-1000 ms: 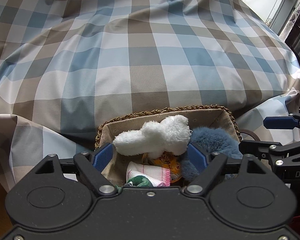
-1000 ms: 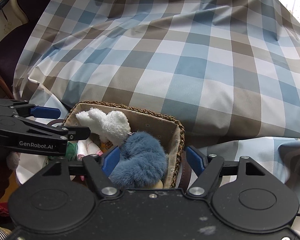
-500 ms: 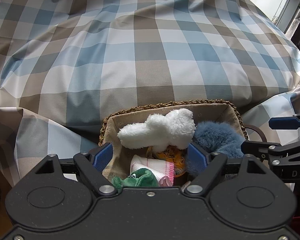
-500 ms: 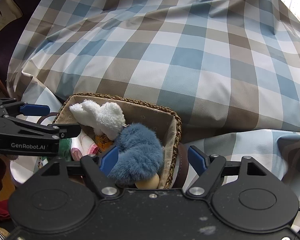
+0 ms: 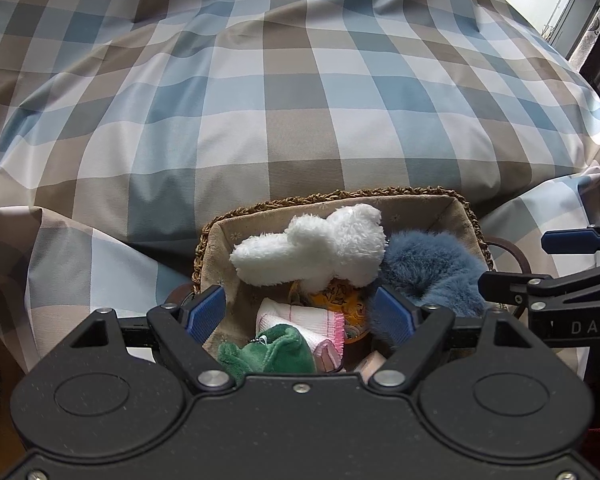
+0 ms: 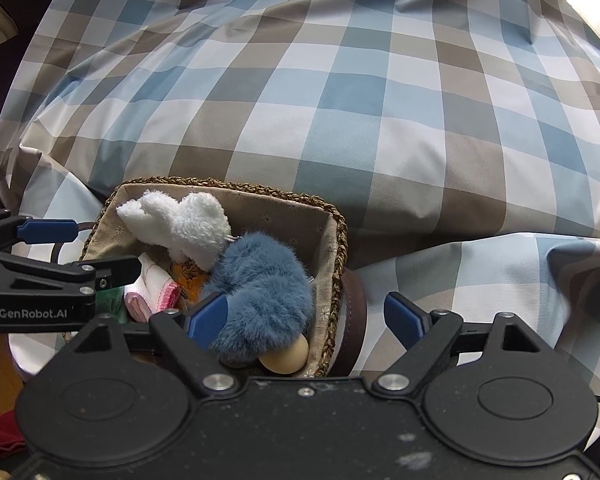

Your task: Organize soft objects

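Down at the lower middle of the left wrist view, the left gripper has its blue fingers spread wide with nothing between them but the open basket below. Just under that gap lie a green plush, a folded white cloth with pink edging and an orange patterned piece. Beyond these, a white fluffy toy lies across the middle of the basket, touching a blue furry toy on its right. The basket's braided rim sits against a large pillow in blue, brown and white checks, which fills the upper frame. At the right edge the other tool reaches in.

Likewise in the right wrist view, the right gripper is spread wide and empty; its left finger is just beside the blue furry toy, though I cannot tell whether it touches, while its right finger hangs outside the basket rim. A beige ball peeks out beneath the blue fur, at the basket's near corner. A brown strap runs down the basket's outer wall. The white fluffy toy lies toward the far left corner, and the checked bedding covers everything above.
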